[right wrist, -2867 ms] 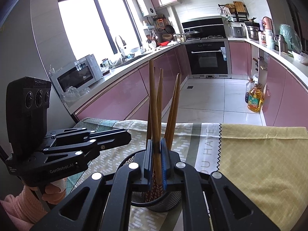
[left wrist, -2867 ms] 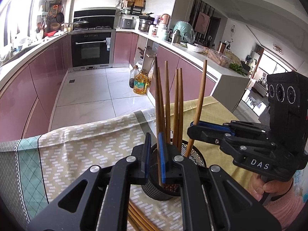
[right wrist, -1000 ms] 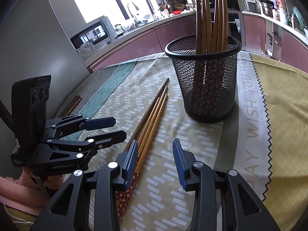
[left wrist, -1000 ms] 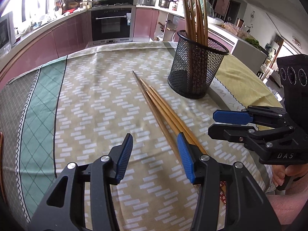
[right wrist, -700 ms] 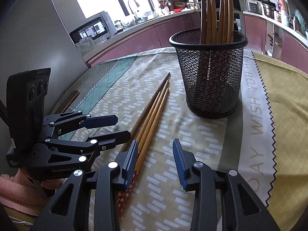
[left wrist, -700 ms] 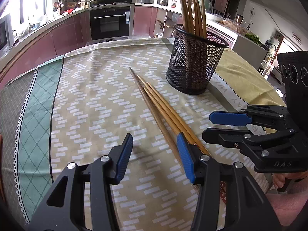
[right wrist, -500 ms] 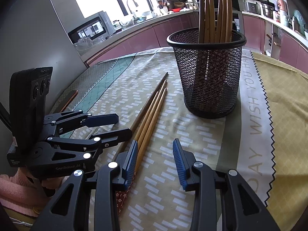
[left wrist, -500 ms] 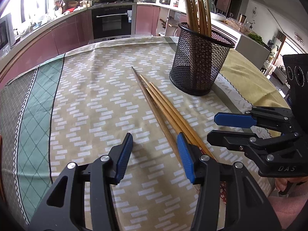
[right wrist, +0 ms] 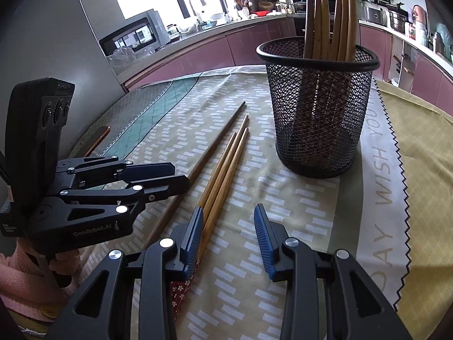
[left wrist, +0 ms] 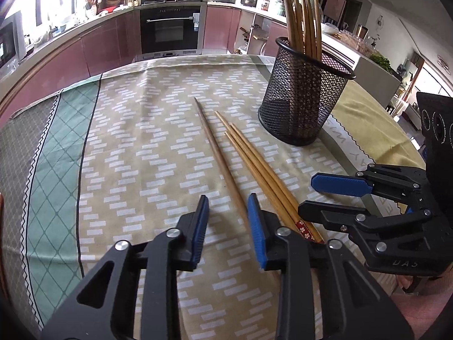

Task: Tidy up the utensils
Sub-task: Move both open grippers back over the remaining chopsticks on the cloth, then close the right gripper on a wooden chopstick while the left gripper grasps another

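Observation:
A black mesh holder [left wrist: 304, 100] [right wrist: 318, 104] stands upright on the tablecloth with several wooden chopsticks in it. Loose chopsticks lie on the cloth beside it: one darker chopstick [left wrist: 218, 155] [right wrist: 209, 148] and a bundle of lighter ones [left wrist: 263, 172] [right wrist: 223, 167] with red flowered ends. My left gripper [left wrist: 228, 221] [right wrist: 167, 174] is open and empty, low over the darker chopstick's near end. My right gripper [right wrist: 228, 235] [left wrist: 328, 195] is open and empty, just right of the lighter bundle's near ends.
The table [left wrist: 127, 147] has a patterned cloth with a green band on the left and a yellow part [right wrist: 424, 155] on the right. A brown object [right wrist: 97, 140] lies at the table's left edge. Kitchen counters and an oven [left wrist: 170, 31] stand beyond.
Both grippers let go of chopsticks in the holder, opened and drew back toward the near edge. In the last half second they sank a little closer to the loose chopsticks.

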{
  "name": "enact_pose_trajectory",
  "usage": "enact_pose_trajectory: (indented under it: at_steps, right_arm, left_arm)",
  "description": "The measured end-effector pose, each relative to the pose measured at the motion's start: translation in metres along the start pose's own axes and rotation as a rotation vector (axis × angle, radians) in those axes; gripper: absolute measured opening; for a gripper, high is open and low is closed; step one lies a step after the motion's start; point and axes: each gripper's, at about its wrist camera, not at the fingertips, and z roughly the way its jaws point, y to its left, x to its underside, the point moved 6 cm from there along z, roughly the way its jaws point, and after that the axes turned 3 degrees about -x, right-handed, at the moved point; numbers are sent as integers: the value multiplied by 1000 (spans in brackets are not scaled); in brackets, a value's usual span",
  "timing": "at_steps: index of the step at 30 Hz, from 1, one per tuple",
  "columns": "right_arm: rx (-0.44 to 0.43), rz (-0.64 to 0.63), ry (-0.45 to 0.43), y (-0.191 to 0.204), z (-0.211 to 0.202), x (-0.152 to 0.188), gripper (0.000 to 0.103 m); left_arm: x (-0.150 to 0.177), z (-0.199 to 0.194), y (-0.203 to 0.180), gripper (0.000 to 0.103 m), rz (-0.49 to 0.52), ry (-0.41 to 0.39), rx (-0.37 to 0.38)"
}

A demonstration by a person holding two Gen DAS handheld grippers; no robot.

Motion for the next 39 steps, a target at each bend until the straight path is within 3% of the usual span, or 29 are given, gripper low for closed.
enact_pose_trajectory:
  at_steps: [11, 27, 39]
  right_arm:
    - [54, -36, 16, 1, 3, -1, 33]
    - [86, -59, 28, -2, 12, -9, 27]
    - [35, 10, 17, -13, 11, -10, 8]
  left_arm:
    - [3, 2, 1, 30, 8, 7, -4]
    - [-15, 19, 4, 28, 9, 15, -22]
    - [-17, 22, 6, 11, -28, 13, -9]
